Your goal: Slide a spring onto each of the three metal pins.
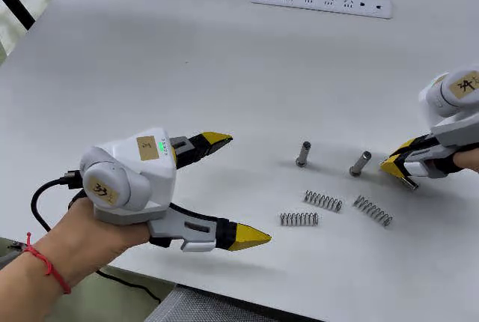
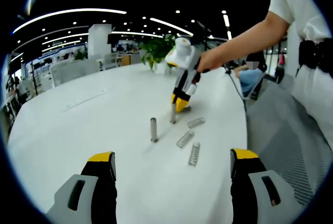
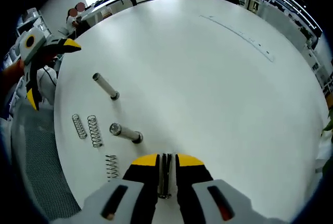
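Holding one metal pin tight in the jaws of the right gripper, down at the tabletop near two upright pins. Keeping the left gripper wide apart, empty. Eyeing three springs just beside: probably light, squashy, rolly, so pinch mid-coil, gently.

Your left tongs are white and grey with black, yellow-tipped fingers, a tan label reading 33, a green light and a black cable. A red string bracelet circles that wrist. Your right tongs look alike.
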The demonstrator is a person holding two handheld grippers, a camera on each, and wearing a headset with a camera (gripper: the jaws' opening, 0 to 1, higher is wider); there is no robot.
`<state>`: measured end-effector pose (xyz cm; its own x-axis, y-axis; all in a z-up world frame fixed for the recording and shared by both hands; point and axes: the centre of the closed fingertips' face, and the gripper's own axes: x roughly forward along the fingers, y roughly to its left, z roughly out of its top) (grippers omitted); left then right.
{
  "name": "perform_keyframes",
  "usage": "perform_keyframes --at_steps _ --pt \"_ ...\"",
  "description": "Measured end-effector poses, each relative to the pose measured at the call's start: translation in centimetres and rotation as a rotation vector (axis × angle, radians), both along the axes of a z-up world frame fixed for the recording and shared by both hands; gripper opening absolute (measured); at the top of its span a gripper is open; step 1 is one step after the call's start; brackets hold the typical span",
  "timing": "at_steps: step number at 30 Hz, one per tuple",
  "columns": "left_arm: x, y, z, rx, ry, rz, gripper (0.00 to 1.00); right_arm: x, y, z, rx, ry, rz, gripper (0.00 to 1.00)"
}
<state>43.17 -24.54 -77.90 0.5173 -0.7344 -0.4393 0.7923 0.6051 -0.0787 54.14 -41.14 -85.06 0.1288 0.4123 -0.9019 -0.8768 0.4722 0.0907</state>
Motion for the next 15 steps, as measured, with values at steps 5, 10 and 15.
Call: perform_keyframes --at_steps 5,10,15 --pt "0.04 -0.03 -0.06 0.0 0.002 0.0 0.92 -0.02 0.19 -0.11 -0.01 0.005 0.007 0.13" --pt "0.12 0.02 -0.04 -0.003 0.002 0.003 0.92 -0.07 0.28 -0.19 -0.015 0.008 0.01 0.13" --pt "0.12 0.06 -0.08 -0.003 0.003 0.003 0.92 0.31 0.27 -0.33 -0.019 0.01 0.01 0.13"
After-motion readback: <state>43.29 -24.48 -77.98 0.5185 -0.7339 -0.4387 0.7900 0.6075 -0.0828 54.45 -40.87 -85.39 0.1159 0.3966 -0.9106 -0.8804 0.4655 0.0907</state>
